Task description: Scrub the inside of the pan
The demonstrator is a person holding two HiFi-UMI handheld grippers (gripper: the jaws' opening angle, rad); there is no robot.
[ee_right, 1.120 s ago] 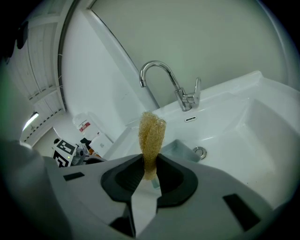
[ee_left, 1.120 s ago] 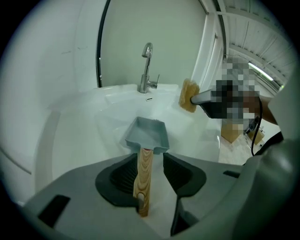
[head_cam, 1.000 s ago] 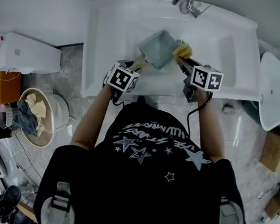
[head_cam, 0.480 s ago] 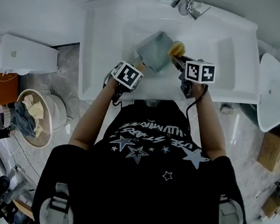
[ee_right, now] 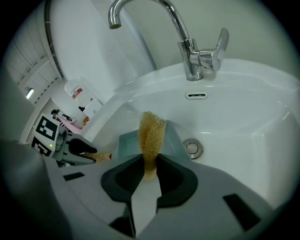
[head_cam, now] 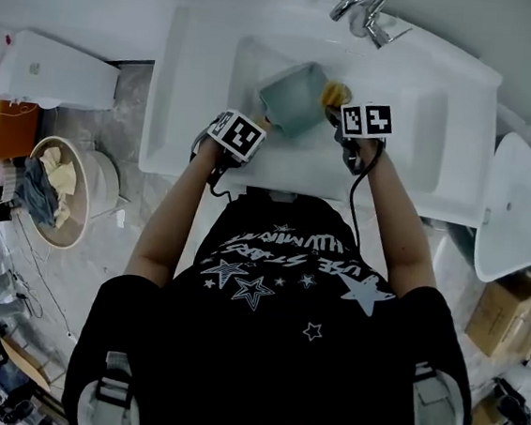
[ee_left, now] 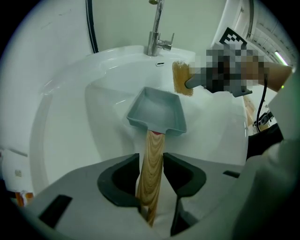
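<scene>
A square grey pan [ee_left: 157,112] with a wooden handle [ee_left: 152,173] hangs over the white sink basin [head_cam: 409,99]. My left gripper [ee_left: 152,187] is shut on the handle and holds the pan [head_cam: 294,97] level above the basin. My right gripper [ee_right: 149,171] is shut on a folded yellow scrub sponge [ee_right: 152,136]. The sponge [head_cam: 333,93] stands at the pan's right rim, just beside the pan [ee_right: 136,143]. In the left gripper view the sponge [ee_left: 181,78] appears beyond the pan's far right corner, apart from its inside.
A chrome tap [ee_right: 187,42] stands at the basin's back edge, with the drain [ee_right: 192,148] below it. A bin of rags [head_cam: 56,190] sits on the floor at the left. A white box [head_cam: 59,72] and another white basin [head_cam: 510,218] flank the sink.
Both grippers have moved a little farther over the basin. The right gripper with the sponge has shifted left, closer to the pan's right rim. The pan stays held.
</scene>
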